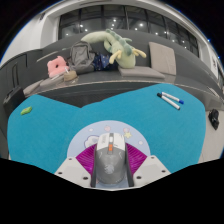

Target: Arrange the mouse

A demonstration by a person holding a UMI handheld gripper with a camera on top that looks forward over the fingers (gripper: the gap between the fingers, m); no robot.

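Note:
A grey computer mouse with an orange scroll wheel sits between my gripper's two fingers, its front end pointing ahead over a pale mouse mat with a pastel print. The gripper is shut on the mouse: the magenta pads press on both its sides. The mat lies on a blue table surface just ahead of the fingers. I cannot tell whether the mouse rests on the mat or is held just above it.
Two marker pens lie on the blue surface beyond the fingers to the right. A small green item lies far left. Behind the table, a grey ledge carries a plush toy, a pink object and a dark bag.

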